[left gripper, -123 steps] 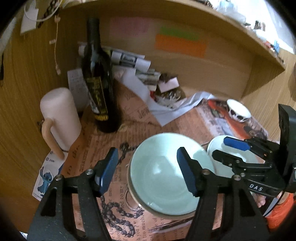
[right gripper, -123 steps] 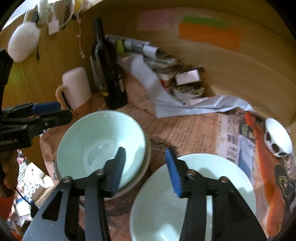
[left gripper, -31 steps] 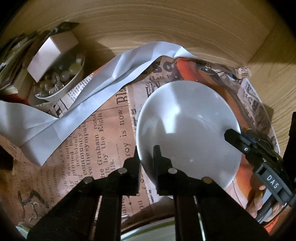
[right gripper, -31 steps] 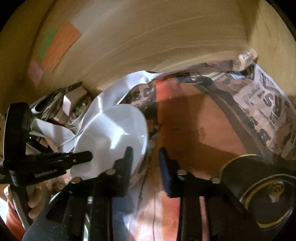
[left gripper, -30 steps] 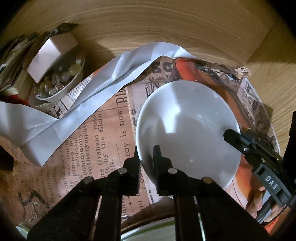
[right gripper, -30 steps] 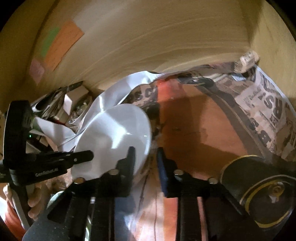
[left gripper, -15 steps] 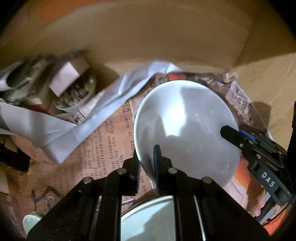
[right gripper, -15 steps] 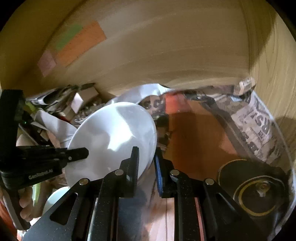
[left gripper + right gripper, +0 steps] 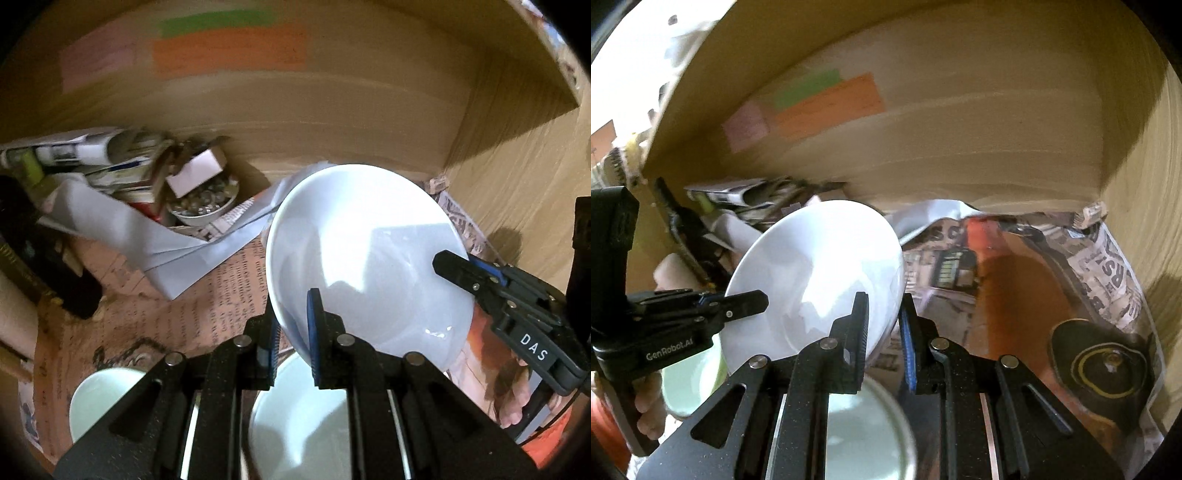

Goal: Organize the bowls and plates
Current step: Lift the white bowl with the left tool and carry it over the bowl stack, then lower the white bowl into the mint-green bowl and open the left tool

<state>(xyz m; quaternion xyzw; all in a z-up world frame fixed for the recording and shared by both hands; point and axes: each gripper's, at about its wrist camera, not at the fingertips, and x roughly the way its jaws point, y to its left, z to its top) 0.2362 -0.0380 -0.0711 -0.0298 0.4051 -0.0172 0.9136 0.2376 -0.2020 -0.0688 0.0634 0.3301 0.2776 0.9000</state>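
I have both tools, left tool and right tool, clamped on opposite rims of the white plate | plate tilted, in the air | pale green bowl directly beneath, nearer me.

Glossy white plate; matt printed newspaper.

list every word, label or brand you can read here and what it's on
"DAS": white letters on the body of the right claw.
"GenRobot.AI": white letters on the body of the left claw.
"RS" and "SC": large letter fragments on the newspaper lining the shelf; no whole word shows.
Newspaper body text, the bottle label and the sticky notes: too blurred to read.
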